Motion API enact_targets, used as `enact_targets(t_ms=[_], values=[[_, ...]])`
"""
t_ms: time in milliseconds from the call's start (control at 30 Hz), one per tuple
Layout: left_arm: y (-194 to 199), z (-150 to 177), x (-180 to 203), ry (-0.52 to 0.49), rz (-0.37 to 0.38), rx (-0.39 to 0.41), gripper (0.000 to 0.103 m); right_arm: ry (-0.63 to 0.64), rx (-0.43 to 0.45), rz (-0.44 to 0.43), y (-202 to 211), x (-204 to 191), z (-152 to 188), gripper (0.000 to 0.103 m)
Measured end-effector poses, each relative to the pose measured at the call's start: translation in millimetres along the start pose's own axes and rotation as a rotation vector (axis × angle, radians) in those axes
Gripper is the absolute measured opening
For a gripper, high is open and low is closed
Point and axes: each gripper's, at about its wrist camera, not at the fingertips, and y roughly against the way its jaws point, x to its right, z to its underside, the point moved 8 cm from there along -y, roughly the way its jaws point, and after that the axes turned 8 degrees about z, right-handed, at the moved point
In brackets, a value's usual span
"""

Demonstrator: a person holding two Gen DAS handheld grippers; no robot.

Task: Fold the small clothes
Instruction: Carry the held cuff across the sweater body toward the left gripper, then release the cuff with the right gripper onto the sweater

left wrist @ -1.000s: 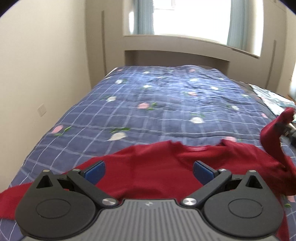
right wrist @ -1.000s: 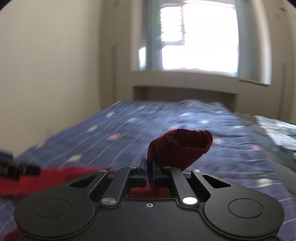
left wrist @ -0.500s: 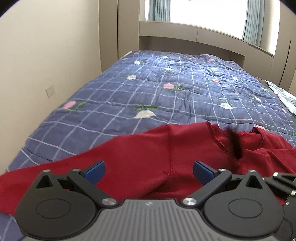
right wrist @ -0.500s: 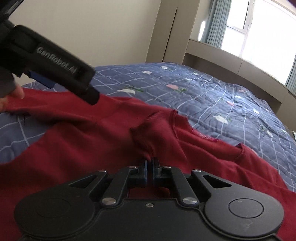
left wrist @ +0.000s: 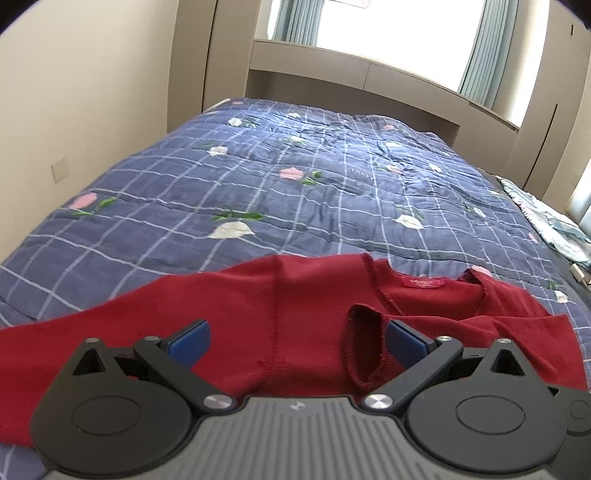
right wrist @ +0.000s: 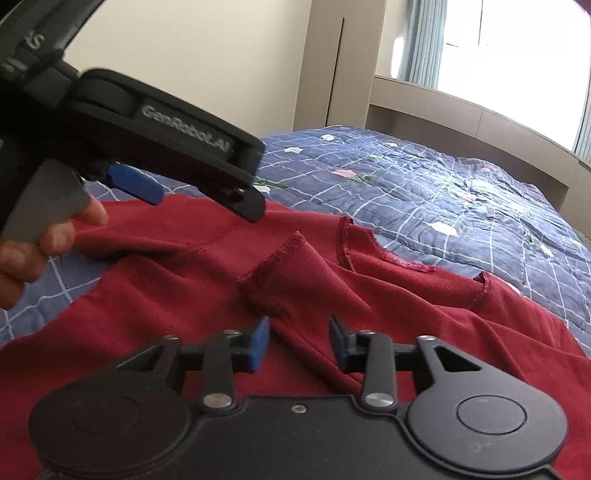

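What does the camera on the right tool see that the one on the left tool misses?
Only the right wrist view shows the left gripper from outside, with the person's hand on its handle, and the right gripper, its jaws opening with the folded sleeve cuff just beyond them.

Only the left wrist view shows a wall socket and a pale patterned cloth beside the quilt.

Both show the red top on the blue checked quilt.

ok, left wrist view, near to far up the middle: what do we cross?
Open left gripper → dark red knit garment lying flat → blue checked floral quilt → beige headboard ledge → bright window.
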Motion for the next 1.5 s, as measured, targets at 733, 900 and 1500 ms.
enact_targets(t_ms=[733,900,1500], values=[[-53.5,21.8,45.0,-0.046,-0.002,-0.056,0.056,-0.383,0.01,0.448,75.0,232.4,76.7,0.095],[-52.5,25.7,42.5,-0.01,0.005,-0.048,0.011,-0.545,-0.039,0.386,47.5,263.9,89.5,0.052],[-42.5,42.7,25.5,0.002,-0.015,-0.003,0.017,-0.327,-0.056,0.572,53.7,246.6,96.3,0.084]])
